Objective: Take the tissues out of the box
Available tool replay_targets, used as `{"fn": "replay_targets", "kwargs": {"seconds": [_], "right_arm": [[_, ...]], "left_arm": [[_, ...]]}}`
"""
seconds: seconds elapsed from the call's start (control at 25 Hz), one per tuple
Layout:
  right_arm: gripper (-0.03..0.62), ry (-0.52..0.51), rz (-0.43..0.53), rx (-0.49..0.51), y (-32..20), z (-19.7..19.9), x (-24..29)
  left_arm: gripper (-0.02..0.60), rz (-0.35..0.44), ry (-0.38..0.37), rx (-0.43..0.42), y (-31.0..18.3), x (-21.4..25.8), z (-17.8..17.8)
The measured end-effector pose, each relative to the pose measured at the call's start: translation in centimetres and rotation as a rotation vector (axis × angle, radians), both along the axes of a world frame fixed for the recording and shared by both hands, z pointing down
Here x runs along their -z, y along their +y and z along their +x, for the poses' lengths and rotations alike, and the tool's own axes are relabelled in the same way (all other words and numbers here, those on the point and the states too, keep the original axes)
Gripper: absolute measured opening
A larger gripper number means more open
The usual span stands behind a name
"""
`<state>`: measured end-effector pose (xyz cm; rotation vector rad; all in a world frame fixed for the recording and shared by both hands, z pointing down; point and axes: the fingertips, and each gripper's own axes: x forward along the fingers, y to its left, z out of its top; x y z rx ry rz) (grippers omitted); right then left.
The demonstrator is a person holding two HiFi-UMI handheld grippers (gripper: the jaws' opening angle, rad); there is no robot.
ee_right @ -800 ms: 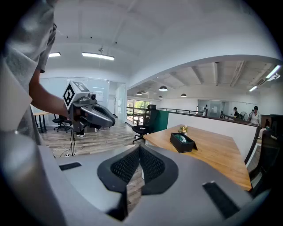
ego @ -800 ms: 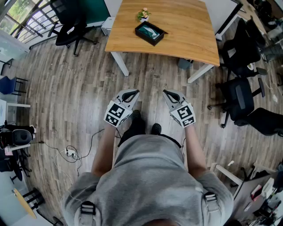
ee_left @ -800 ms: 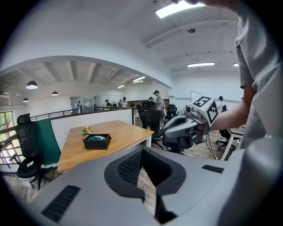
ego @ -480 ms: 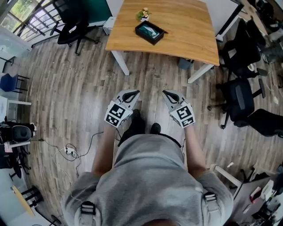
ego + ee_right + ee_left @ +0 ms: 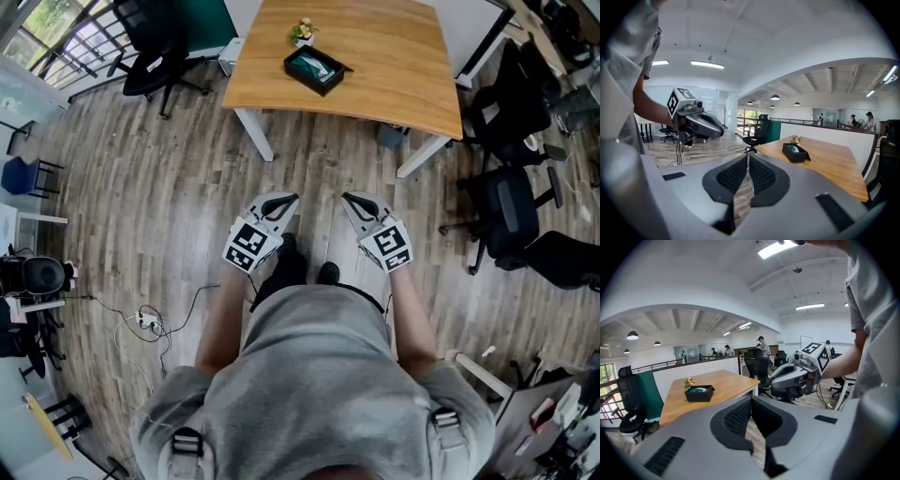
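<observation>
Left tongs (image 5: pixel 292 197) and right tongs (image 5: pixel 346 196) are hanging pinched shut and empty, since the tissue box (image 5: pixel 315 70) is sitting well off on the worktop (image 5: pixel 394 84).

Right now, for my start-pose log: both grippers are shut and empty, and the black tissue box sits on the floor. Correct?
No: the black tissue box sits on the wooden table, as the head view shows. The left gripper and right gripper are shut and empty.
</observation>
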<state>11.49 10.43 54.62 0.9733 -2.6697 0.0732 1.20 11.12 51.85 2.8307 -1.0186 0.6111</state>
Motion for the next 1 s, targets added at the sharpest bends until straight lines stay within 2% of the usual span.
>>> {"fn": "replay_targets", "kwargs": {"seconds": [0.44,0.56,0.8,1.0], "right_arm": [[0.098,-0.033,-0.009,0.004,0.1,0.7,-0.3],[0.126,-0.04,-0.009,0.002,-0.2,0.8,-0.4],[0.147,-0.057,-0.01,0.017,-0.5,0.4,-0.1],[0.213,-0.064,-0.003,0.02,-1.0,0.2,-0.2]], "left_arm": [[0.025,0.008,-0.041,0.004,-0.4,-0.5,0.3],[0.081,0.005,-0.055,-0.002,-0.5,-0.7,0.5],[0.133,-0.004,-0.056,0.002,-0.9,-0.6,0.5],[0.174,-0.007,-0.057,0.008,-1.4,-0.6,0.2]]}}
